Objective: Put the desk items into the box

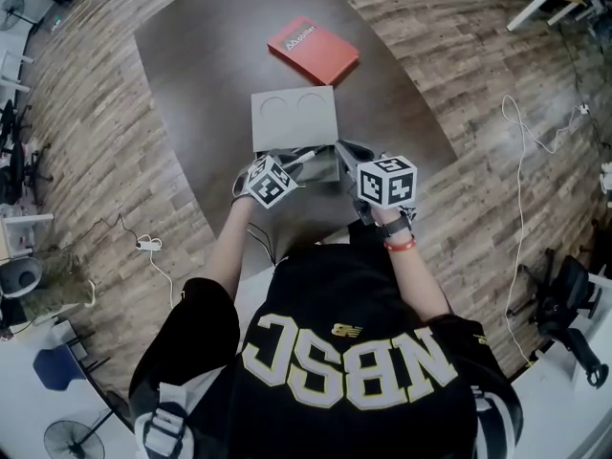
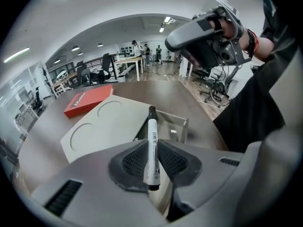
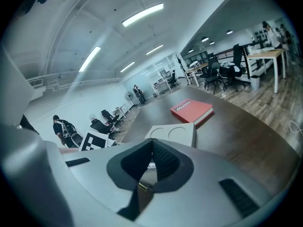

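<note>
A white marker pen with a black cap (image 2: 152, 148) is clamped between the pads of my left gripper (image 2: 152, 161), its capped end pointing forward over the open grey box (image 2: 174, 125). In the head view the left gripper (image 1: 295, 163) hovers at the box's (image 1: 327, 167) near left edge, and the pen (image 1: 304, 156) shows as a thin pale line. My right gripper (image 1: 350, 153) is at the box's near right corner. Its pads (image 3: 163, 161) meet at the tips with nothing between them.
The box's grey lid (image 1: 295, 118) with two round recesses lies flat just beyond the box. A red book (image 1: 313, 49) rests farther back on the dark brown table (image 1: 191, 84). Wood floor with cables and office chairs surrounds the table.
</note>
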`<action>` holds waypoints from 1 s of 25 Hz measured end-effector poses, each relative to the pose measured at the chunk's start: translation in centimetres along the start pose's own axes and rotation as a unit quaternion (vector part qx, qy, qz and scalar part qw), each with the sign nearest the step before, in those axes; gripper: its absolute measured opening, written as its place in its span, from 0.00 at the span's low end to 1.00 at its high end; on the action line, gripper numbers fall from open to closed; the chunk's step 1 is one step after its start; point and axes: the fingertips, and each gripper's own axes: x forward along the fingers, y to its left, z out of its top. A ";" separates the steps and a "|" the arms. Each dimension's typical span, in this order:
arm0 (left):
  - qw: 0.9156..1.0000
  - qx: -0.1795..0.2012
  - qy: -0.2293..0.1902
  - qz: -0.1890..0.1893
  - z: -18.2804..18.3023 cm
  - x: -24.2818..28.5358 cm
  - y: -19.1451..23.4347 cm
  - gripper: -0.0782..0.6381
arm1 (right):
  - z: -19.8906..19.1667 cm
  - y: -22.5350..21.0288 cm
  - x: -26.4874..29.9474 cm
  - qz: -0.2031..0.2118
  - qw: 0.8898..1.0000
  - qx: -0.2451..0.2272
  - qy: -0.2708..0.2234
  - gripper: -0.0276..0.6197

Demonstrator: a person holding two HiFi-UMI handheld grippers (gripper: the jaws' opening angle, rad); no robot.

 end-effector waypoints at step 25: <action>0.996 0.050 0.058 -0.041 -4.5 4.8 -0.1 0.22 | -0.6 0.8 1.8 0.009 0.999 -0.011 0.030 0.06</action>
